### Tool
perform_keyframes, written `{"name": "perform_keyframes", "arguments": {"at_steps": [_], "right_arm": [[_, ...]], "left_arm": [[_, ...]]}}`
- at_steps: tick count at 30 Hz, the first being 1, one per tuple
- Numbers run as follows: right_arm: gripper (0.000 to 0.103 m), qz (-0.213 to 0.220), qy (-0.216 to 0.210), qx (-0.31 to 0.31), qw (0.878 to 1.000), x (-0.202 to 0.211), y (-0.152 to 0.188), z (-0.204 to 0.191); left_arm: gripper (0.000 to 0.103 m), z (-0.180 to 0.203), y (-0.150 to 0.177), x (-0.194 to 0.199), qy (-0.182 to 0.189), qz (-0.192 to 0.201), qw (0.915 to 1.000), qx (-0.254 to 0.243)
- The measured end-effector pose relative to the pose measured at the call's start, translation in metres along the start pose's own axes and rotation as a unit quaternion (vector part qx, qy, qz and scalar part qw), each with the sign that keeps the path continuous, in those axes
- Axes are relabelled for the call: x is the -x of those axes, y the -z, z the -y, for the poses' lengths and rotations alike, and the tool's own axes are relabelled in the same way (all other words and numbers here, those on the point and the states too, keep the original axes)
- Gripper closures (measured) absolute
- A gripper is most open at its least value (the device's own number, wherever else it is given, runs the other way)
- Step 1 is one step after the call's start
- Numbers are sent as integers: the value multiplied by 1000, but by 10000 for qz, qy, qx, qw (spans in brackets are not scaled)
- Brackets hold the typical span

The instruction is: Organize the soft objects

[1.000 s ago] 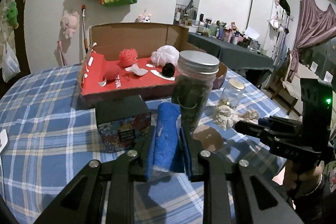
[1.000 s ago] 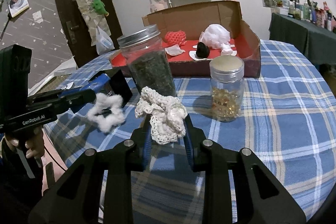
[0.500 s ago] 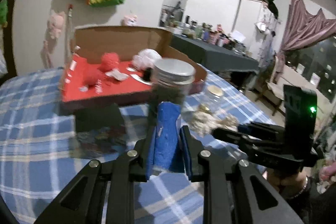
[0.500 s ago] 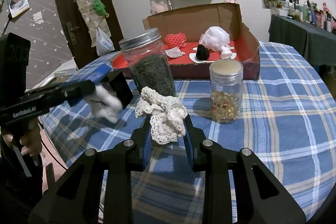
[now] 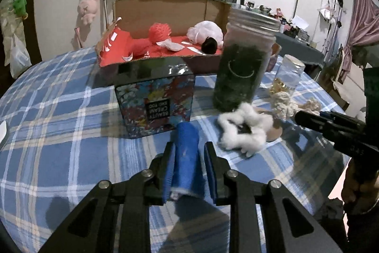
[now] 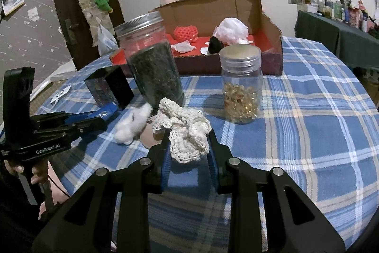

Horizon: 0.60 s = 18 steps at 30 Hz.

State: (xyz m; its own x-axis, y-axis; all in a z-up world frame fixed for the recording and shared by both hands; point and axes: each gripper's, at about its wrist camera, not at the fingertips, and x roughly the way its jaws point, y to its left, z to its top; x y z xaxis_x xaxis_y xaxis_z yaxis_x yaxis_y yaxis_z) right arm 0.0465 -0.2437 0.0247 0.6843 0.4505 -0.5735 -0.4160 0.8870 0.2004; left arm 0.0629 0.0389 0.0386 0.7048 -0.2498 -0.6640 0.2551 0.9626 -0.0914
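Left hand-held gripper (image 5: 189, 155): jaws closed on a blue rolled cloth (image 5: 187, 151), which stands up between the pads, low over the desk (image 5: 59, 129).
Right hand-held gripper (image 6: 188, 153): jaws closed on a cream crocheted piece (image 6: 184, 127), which bulges up and forward out of the pads.
White fluffy scrunchie (image 5: 244, 129): lying on the desk just ahead and to the right of the left hand-held gripper; in the right wrist view it sits just left of the crocheted piece, between the two tools.
Round tan coaster (image 5: 274, 132): flat on the desk, partly under the scrunchie's far right edge.
Patterned box (image 5: 156, 101): directly ahead of the left hand-held gripper, close beyond the blue cloth, with printing on its near face.
Tall jar (image 5: 244, 63): metal lid, dark green contents, ahead and to the right of the left hand-held gripper, beyond the scrunchie.
Small jar (image 6: 241, 84): amber contents, ahead and slightly right of the right hand-held gripper, apart from the tall jar.
Cardboard box (image 6: 236, 4): red inside, farther back on the desk; it holds a red net ball (image 6: 186, 32), a white mesh puff (image 6: 233, 31), a black round thing (image 6: 216, 44) and white pads.
Desk covering: blue plaid cloth.
Person: a hand (image 6: 39, 172) holds the left tool's handle.
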Motion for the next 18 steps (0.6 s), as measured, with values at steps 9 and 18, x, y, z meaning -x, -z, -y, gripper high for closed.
{"name": "perform_keyframes", "arguments": {"at_steps": [9, 18], "right_arm": [[77, 136, -115, 110, 9998, 1, -3, -10], [77, 109, -188, 81, 9997, 1, -1, -10]], "left_arm": [[94, 35, -14, 12, 730, 339, 9961, -370], [92, 26, -2, 5, 480, 183, 9981, -342]]}}
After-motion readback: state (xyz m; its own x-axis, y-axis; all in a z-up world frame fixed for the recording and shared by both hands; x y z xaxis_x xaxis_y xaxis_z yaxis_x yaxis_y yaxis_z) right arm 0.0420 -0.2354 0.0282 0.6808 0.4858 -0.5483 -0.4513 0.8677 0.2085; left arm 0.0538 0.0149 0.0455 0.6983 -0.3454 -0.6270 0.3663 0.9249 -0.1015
